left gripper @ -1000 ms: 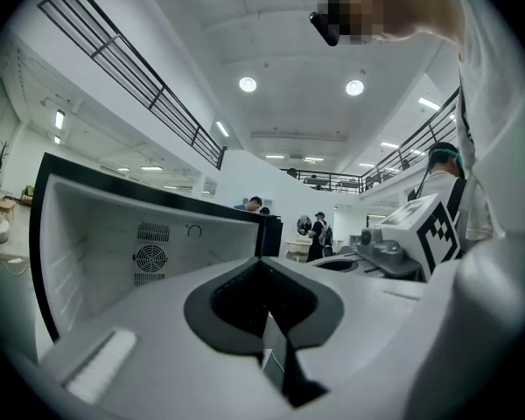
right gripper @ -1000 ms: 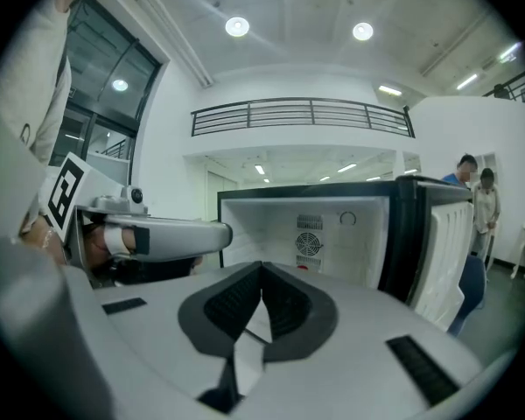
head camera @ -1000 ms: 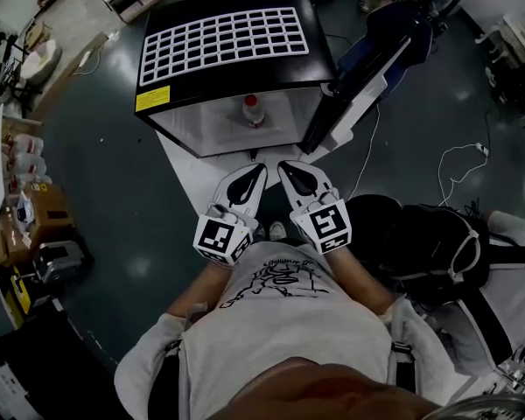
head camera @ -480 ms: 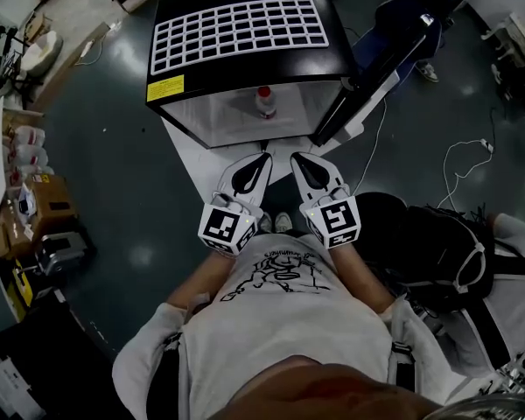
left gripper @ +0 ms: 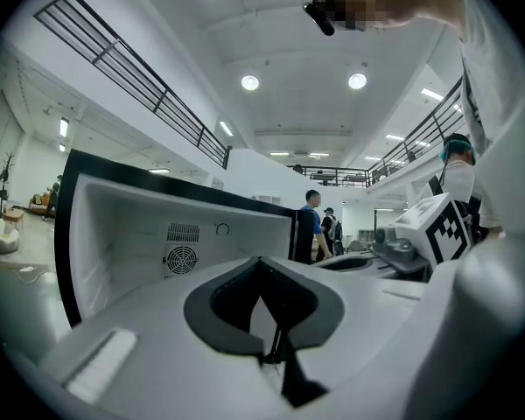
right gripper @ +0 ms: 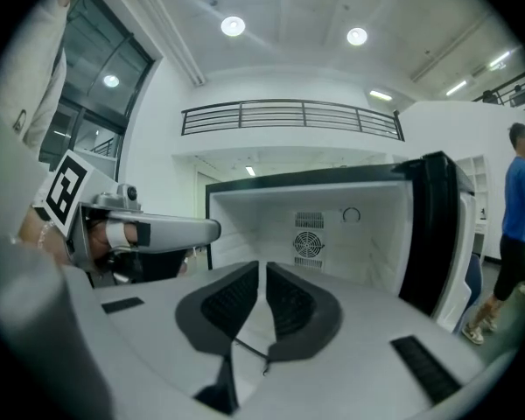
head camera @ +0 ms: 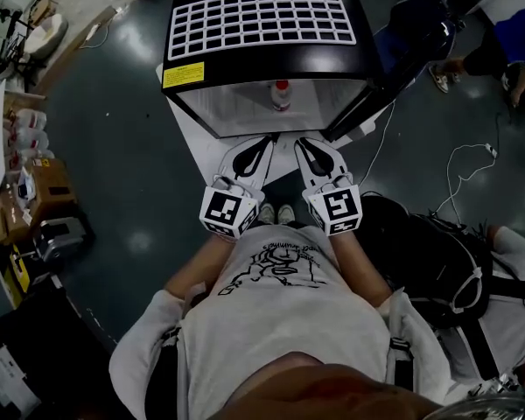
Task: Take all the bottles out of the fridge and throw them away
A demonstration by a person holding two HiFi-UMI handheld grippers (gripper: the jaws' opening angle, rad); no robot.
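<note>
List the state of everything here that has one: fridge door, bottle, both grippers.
Fridge door: open, swung out to the right.
Bottle: standing inside the fridge, not held.
Left gripper: shut, empty, in front of the fridge opening.
Right gripper: shut, empty, beside the left one.

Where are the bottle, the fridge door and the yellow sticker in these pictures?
bottle [head camera: 281,97]: head view, on its pale body below the red cap.
fridge door [head camera: 359,108]: head view, on the dark edge of the open door.
yellow sticker [head camera: 182,76]: head view, on its middle.
</note>
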